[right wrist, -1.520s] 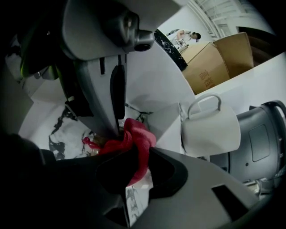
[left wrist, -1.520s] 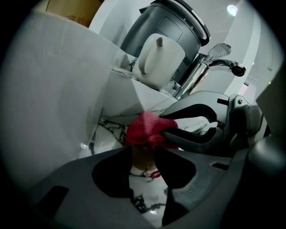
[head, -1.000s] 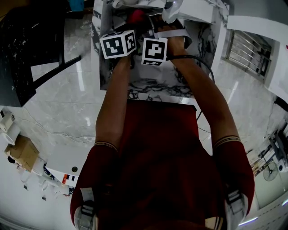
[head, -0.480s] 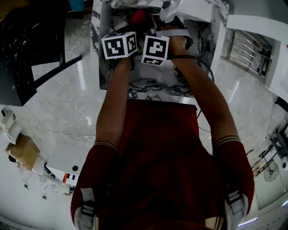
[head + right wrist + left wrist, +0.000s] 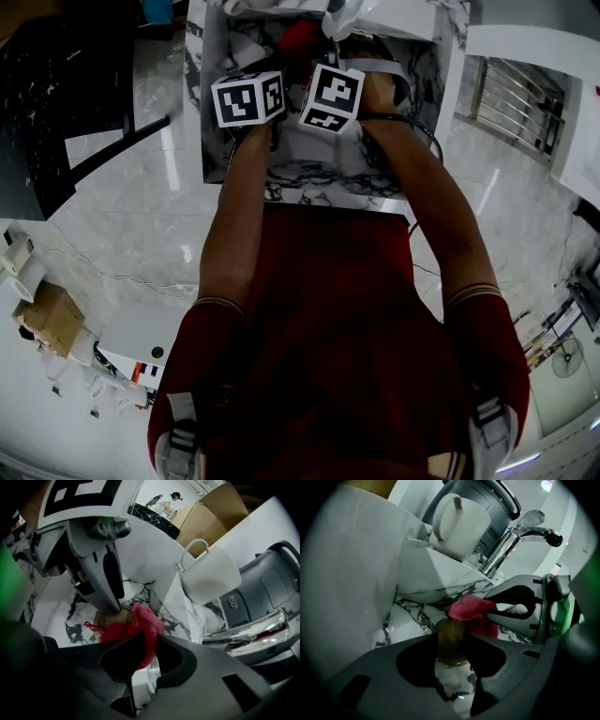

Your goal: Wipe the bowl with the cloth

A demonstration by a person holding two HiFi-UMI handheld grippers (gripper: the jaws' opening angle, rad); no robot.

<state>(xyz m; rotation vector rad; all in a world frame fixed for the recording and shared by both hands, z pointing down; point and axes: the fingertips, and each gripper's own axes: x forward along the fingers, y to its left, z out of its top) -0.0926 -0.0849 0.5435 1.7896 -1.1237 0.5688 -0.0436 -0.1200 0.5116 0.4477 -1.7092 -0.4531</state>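
Observation:
A small brown bowl [image 5: 449, 637] stands on the marble counter [image 5: 412, 616], and my left gripper [image 5: 450, 644] is shut on its rim. In the right gripper view one left finger [image 5: 108, 581] reaches down onto the bowl [image 5: 108, 618]. My right gripper [image 5: 143, 648] is shut on a red cloth [image 5: 140, 625], which is pressed against the bowl's rim and inside. The left gripper view shows the cloth [image 5: 471, 613] bunched at the bowl's far side. In the head view both marker cubes stand side by side, with the cloth [image 5: 298, 36] showing just beyond them; the bowl is hidden there.
A white jug [image 5: 459, 524] stands on a raised marble ledge behind the bowl. Beside it are a chrome tap [image 5: 513, 543] and a dark grey machine [image 5: 487, 501]. A cardboard box [image 5: 211, 513] sits further back. The counter's front edge [image 5: 328, 202] is close to the person's body.
The right gripper's marker cube has tilted and shifted slightly forward and up. The red cloth has moved with it over the bowl. The left gripper has barely moved.

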